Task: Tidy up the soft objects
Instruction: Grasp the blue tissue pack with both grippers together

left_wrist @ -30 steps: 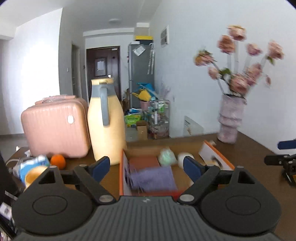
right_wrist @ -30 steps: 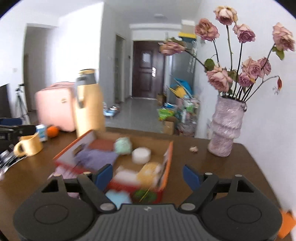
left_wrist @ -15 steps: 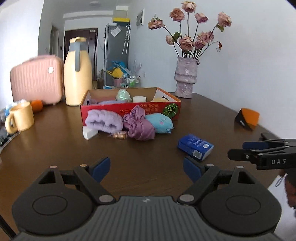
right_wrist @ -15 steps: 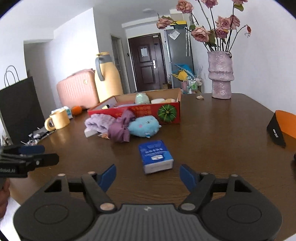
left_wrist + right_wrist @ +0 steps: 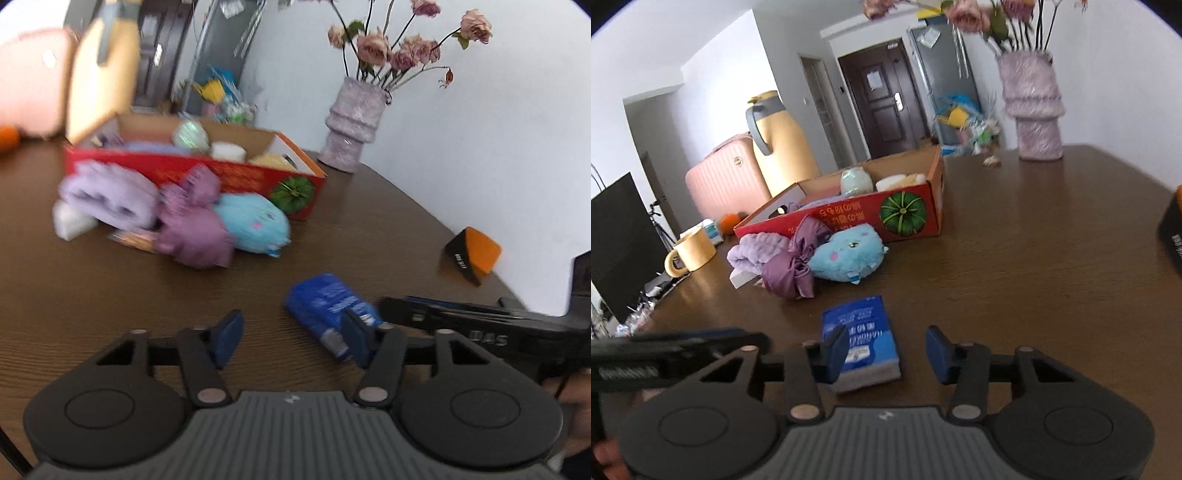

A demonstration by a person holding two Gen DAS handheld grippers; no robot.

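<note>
Brown table [image 5: 1015, 258]: red box [image 5: 849, 218], plush pile [image 5: 846, 254] (touching box), blue tissue pack [image 5: 860, 343], vase [image 5: 1034, 110].

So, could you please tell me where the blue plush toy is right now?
The blue plush toy lies on the table just in front of the red box, below its green pumpkin picture, with the purple cloth bundle touching its left side in both views.

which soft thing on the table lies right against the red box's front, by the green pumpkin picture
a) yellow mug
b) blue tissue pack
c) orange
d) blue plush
d: the blue plush lies against the red box just below the pumpkin picture, while the blue tissue pack lies apart, nearer the camera.
</note>
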